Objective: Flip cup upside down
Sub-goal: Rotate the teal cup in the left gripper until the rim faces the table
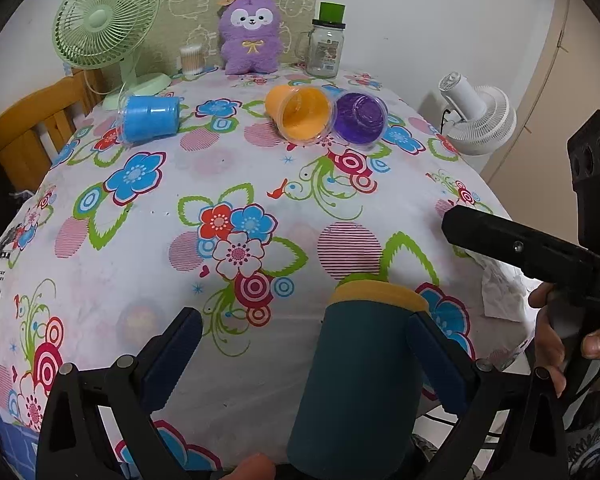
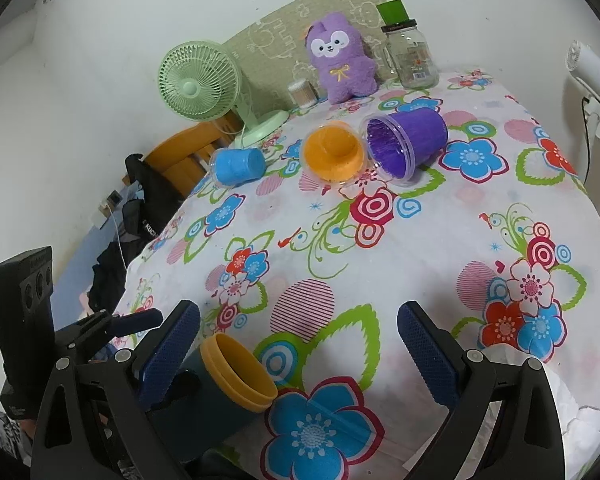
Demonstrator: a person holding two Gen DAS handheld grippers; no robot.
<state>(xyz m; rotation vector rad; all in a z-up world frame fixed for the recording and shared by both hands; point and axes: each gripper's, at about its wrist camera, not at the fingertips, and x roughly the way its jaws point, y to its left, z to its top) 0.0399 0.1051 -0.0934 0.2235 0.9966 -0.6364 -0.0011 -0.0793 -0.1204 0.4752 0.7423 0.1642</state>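
Note:
A dark teal cup [image 1: 360, 380] with a yellow rim lies on its side near the table's front edge, mouth pointing away. It sits between the fingers of my left gripper [image 1: 304, 352], against the right finger, with a wide gap to the left finger; the gripper is open. In the right wrist view the cup [image 2: 220, 384] lies at the lower left, its yellow mouth open toward the table. My right gripper [image 2: 298, 352] is open and empty, just right of the cup. Its body shows at the right in the left wrist view [image 1: 540, 256].
Three cups lie on their sides at the far end of the flowered tablecloth [image 1: 140, 264]: blue [image 1: 150, 119], orange [image 1: 300, 112], purple [image 1: 360, 119]. Behind them stand a green fan [image 1: 104, 28], a purple plush [image 1: 251, 34] and a glass jar [image 1: 325, 46]. A white fan [image 1: 476, 116] stands off the right.

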